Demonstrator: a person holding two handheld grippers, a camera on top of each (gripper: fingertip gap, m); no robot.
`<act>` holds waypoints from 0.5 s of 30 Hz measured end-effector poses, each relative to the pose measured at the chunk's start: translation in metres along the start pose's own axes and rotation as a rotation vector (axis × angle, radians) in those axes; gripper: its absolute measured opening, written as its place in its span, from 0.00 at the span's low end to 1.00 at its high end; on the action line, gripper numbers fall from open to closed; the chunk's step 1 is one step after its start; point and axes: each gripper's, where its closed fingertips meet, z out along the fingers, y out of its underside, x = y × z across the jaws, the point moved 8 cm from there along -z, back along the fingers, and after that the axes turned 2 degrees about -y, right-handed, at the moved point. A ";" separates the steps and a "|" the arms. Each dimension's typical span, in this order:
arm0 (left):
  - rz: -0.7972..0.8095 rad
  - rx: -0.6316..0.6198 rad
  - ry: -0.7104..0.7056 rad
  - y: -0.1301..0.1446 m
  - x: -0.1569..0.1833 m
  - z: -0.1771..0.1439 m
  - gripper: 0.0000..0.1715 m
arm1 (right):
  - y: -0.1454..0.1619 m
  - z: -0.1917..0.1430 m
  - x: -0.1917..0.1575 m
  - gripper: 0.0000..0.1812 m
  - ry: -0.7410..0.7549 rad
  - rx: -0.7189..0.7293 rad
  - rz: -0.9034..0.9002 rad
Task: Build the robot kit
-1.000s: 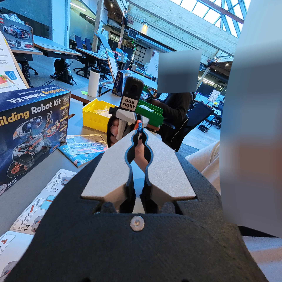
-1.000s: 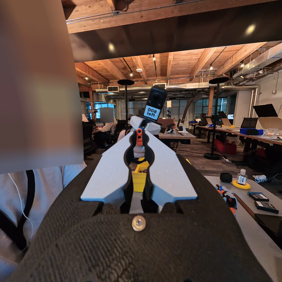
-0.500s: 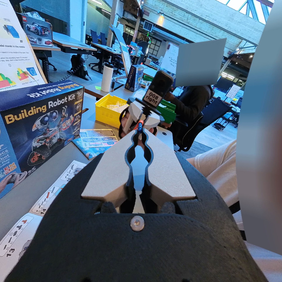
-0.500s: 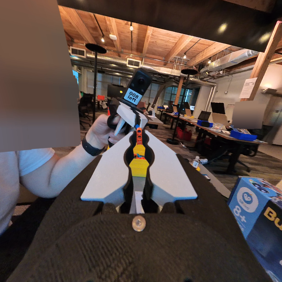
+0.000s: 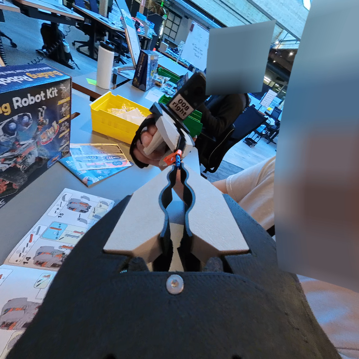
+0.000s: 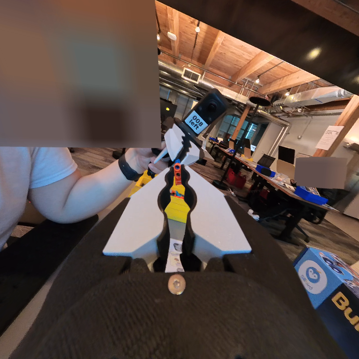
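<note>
My left gripper (image 5: 177,169) is shut on a small blue pin (image 5: 177,162), held in the air above the grey table (image 5: 44,184). My right gripper (image 6: 177,172) is shut on a short orange beam with holes (image 6: 177,174). The two grippers face each other tip to tip. The blue pin (image 6: 176,161) meets the end of the orange beam (image 5: 170,158). The right gripper (image 5: 175,153) shows tilted in the left wrist view, with a hand around its handle. The left gripper (image 6: 179,158) shows tilted in the right wrist view.
A blue robot kit box (image 5: 35,116) stands at the left, and a yellow bin (image 5: 116,118) with clear bags behind. Instruction sheets (image 5: 58,223) and a booklet (image 5: 97,161) lie on the table. Another yellow bin (image 6: 177,209) holds small parts. A person sits behind a green bin (image 5: 192,118). Both grippers' tips are close together, under 4 cm apart.
Both grippers have rolled and dipped toward the table while staying tip to tip. The pin and the beam remain held and pressed together.
</note>
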 end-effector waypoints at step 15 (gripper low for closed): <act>-0.003 0.013 0.007 -0.001 -0.002 -0.002 0.01 | 0.004 0.002 0.001 0.03 -0.006 0.018 0.016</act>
